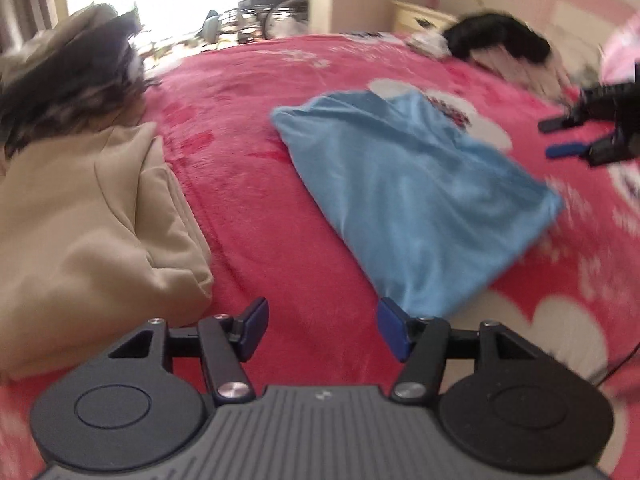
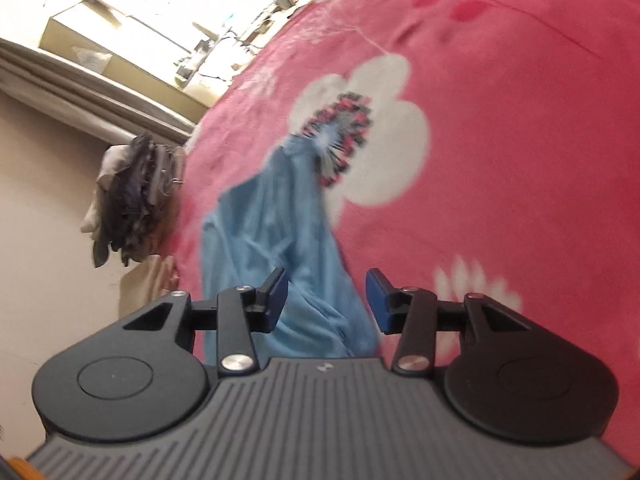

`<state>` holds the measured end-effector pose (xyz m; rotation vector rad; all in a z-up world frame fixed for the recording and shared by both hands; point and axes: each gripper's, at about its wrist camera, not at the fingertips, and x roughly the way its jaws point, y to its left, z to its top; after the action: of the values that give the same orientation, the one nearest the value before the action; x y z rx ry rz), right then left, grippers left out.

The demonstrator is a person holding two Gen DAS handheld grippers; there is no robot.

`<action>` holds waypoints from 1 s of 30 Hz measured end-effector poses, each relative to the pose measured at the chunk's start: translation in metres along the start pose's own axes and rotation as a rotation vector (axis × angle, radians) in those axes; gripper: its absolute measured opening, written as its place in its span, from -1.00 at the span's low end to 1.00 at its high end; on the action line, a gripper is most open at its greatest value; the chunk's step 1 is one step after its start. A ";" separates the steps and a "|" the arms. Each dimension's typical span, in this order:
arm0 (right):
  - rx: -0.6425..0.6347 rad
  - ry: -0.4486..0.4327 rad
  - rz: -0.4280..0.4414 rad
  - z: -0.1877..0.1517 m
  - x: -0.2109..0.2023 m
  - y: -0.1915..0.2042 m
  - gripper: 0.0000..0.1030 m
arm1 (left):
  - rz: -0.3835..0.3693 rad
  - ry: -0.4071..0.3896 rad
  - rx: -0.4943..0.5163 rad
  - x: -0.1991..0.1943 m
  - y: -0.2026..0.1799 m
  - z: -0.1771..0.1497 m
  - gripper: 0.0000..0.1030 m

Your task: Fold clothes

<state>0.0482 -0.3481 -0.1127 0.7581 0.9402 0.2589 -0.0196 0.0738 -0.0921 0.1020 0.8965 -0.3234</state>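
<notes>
Both grippers, left [image 1: 322, 326] and right [image 2: 326, 302], have jaws spread, holding nothing. The blue cloth [image 1: 408, 196] lies on the bed [image 1: 248, 184] just ahead: light, limp, best pinched at corners.

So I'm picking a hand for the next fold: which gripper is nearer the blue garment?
Left, though it's close. The left gripper is open with one fingertip at the blue garment's near corner. The right gripper, also open, hovers off its far side.
</notes>
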 end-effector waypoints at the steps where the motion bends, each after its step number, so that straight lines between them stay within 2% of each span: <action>1: -0.009 0.008 0.013 0.008 0.007 0.004 -0.16 | -0.013 -0.006 -0.031 0.002 0.002 0.004 0.19; 6: -0.068 0.029 0.038 0.043 0.052 0.025 -0.14 | -0.048 -0.057 -0.085 0.018 -0.009 0.021 0.18; 8: -0.115 0.020 0.009 0.052 0.070 0.035 -0.14 | -0.063 -0.072 -0.078 0.027 -0.018 0.026 0.18; 12: -0.295 -0.009 -0.041 0.059 0.097 0.063 -0.19 | -0.096 -0.070 -0.025 0.045 -0.036 0.029 0.18; 14: -0.360 -0.017 -0.077 0.062 0.109 0.072 -0.25 | -0.105 -0.054 -0.003 0.052 -0.040 0.028 0.18; 17: -0.375 -0.015 -0.086 0.070 0.126 0.071 -0.38 | -0.116 -0.029 0.009 0.062 -0.041 0.023 0.18; 20: -0.389 -0.001 -0.096 0.073 0.141 0.067 -0.62 | -0.125 -0.023 0.012 0.066 -0.040 0.020 0.18; 22: -0.402 -0.002 -0.091 0.071 0.145 0.068 -0.90 | -0.134 -0.021 0.009 0.068 -0.038 0.019 0.19; 25: -0.466 -0.097 -0.085 0.061 0.129 0.081 -0.95 | -0.144 -0.017 0.000 0.069 -0.035 0.018 0.19; 27: -0.489 -0.147 -0.118 0.058 0.122 0.083 -0.95 | -0.148 -0.011 -0.002 0.069 -0.034 0.018 0.20; 30: -0.450 -0.144 -0.170 0.063 0.129 0.070 -0.94 | -0.157 -0.002 0.004 0.071 -0.032 0.019 0.22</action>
<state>0.1826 -0.2619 -0.1240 0.2770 0.7667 0.2507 0.0255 0.0231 -0.1343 0.0348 0.9042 -0.4712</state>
